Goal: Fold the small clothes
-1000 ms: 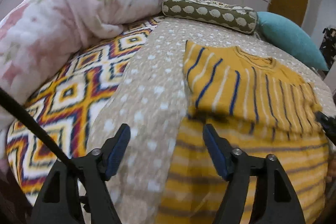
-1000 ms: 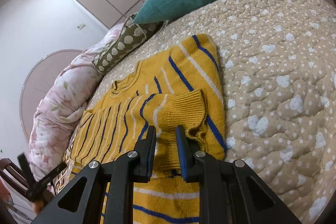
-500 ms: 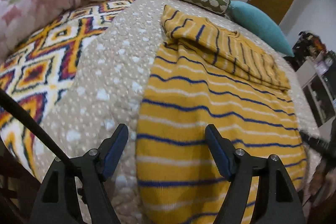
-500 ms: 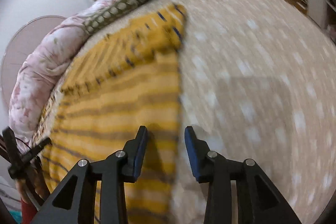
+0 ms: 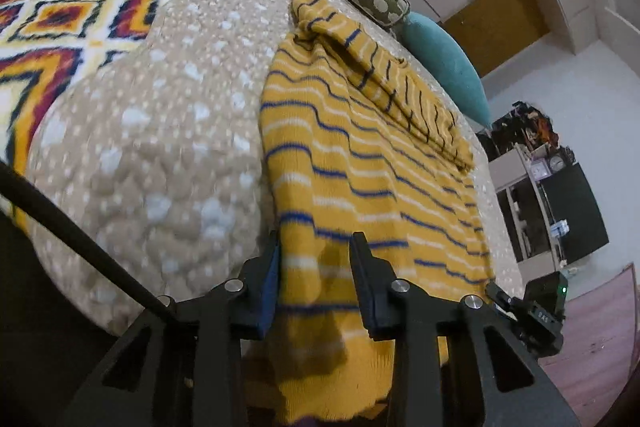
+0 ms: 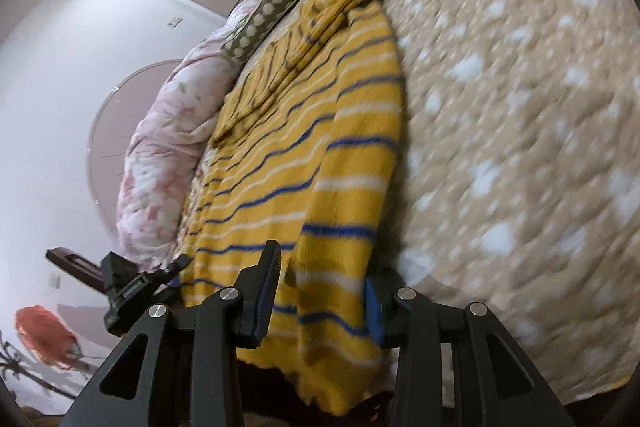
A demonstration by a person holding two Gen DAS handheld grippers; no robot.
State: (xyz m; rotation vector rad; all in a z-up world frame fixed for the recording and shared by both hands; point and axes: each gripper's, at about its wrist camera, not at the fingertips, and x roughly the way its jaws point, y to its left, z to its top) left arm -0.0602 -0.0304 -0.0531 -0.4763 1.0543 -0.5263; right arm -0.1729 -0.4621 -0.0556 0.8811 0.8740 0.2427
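I see the yellow striped sweater (image 5: 372,179) flat on the bed (image 5: 160,131), its hem corners between my spread left gripper (image 5: 316,279) and right gripper (image 6: 320,291); hem edge hidden toward 6 o'clock.

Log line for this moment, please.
fold sweater | sleeves folded in | left gripper open astride hem corner | right gripper same

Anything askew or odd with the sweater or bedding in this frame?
Nothing damaged. The yellow striped sweater lies flat on the dotted quilt, sleeves bunched across its top and hem overhanging the bed edge, where the left gripper and right gripper straddle it.
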